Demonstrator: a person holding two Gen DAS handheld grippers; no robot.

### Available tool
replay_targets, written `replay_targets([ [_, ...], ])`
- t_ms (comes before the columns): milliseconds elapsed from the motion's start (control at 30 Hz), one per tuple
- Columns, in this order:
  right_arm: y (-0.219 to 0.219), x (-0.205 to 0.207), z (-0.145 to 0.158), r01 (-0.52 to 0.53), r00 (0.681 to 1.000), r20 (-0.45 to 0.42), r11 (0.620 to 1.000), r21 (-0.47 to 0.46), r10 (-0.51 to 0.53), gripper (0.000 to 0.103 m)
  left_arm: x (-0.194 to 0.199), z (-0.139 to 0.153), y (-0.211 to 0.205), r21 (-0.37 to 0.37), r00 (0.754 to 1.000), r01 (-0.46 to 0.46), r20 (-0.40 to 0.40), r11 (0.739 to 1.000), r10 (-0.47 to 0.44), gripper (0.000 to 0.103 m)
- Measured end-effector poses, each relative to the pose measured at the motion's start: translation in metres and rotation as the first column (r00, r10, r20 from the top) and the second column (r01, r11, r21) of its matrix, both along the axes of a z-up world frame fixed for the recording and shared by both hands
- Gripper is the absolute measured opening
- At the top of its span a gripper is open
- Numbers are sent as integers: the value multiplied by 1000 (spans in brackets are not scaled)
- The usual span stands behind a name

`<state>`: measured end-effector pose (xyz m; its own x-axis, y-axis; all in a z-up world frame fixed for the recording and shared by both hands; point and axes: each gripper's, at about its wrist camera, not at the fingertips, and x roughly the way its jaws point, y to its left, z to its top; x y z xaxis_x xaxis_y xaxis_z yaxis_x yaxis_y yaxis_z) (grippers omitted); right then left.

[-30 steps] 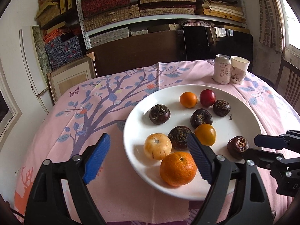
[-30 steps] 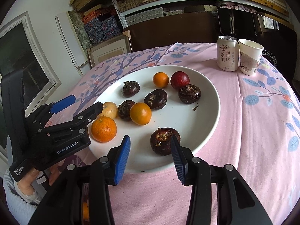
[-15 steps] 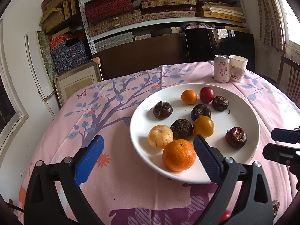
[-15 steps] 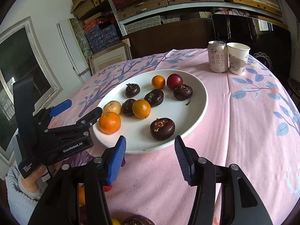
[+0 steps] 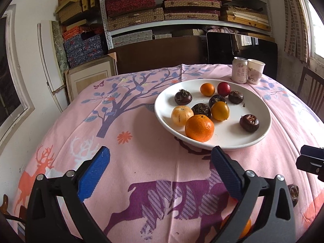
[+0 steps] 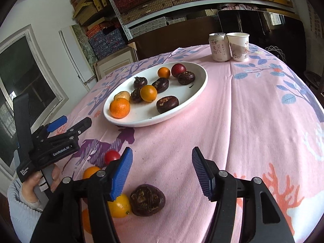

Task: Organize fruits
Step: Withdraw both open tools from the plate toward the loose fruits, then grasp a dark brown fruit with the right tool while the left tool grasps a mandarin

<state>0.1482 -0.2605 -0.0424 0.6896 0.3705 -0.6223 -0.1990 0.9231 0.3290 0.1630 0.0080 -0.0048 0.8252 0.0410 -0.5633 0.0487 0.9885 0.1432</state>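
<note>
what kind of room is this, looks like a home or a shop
Probably a home dining room doubling as storage: a table under a pink printed tablecloth, a wooden chair beside it, and metal shelving stacked with fabric-covered boxes.

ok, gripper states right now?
Left gripper: open, holding nothing.
Right gripper: open, holding nothing.
</note>
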Motion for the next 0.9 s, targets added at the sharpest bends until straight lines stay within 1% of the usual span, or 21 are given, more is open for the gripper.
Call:
replay_targets([
  [100, -1, -8, -1, 1, 1000, 6, 1000, 3, -1, 64, -13, -1, 7, -24, 1000, -11, 1, 1000, 11, 98],
  [300, -1, -21, -3, -14, 1000, -1, 1000, 6, 14, 67, -27, -2, 13, -38, 1000, -23, 5, 999, 23, 98],
  [400, 0, -28, -3, -36, 999, -9, 999, 14, 36, 68, -29, -3, 14, -40, 1000, -26, -2, 999, 26, 98],
  [500, 3, -34, -5, -77, 996, -38, 997, 10, 78, 70, -29, -4, 18, -49, 999, -30, -15, 998, 29, 98],
  [533, 5, -37, -6, -90, 995, -50, 996, -10, 90, 70, -29, -5, 19, -53, 999, -32, -19, 998, 32, 98],
  [600, 13, -43, -9, -116, 991, -75, 990, -78, 110, 70, -30, -6, 21, -62, 999, -36, -25, 997, 34, 98],
  [700, 23, -48, -12, -156, 985, -95, 972, -178, 141, 70, -30, -7, 22, -64, 999, -35, -32, 997, 33, 98],
  [800, 25, -46, -14, -167, 983, -108, 961, -222, 146, 70, -30, -8, 19, -54, 999, -29, -37, 998, 27, 98],
  [900, 25, -40, -17, -167, 982, -128, 956, -242, 139, 70, -31, -9, 17, -45, 999, -21, -44, 999, 19, 98],
])
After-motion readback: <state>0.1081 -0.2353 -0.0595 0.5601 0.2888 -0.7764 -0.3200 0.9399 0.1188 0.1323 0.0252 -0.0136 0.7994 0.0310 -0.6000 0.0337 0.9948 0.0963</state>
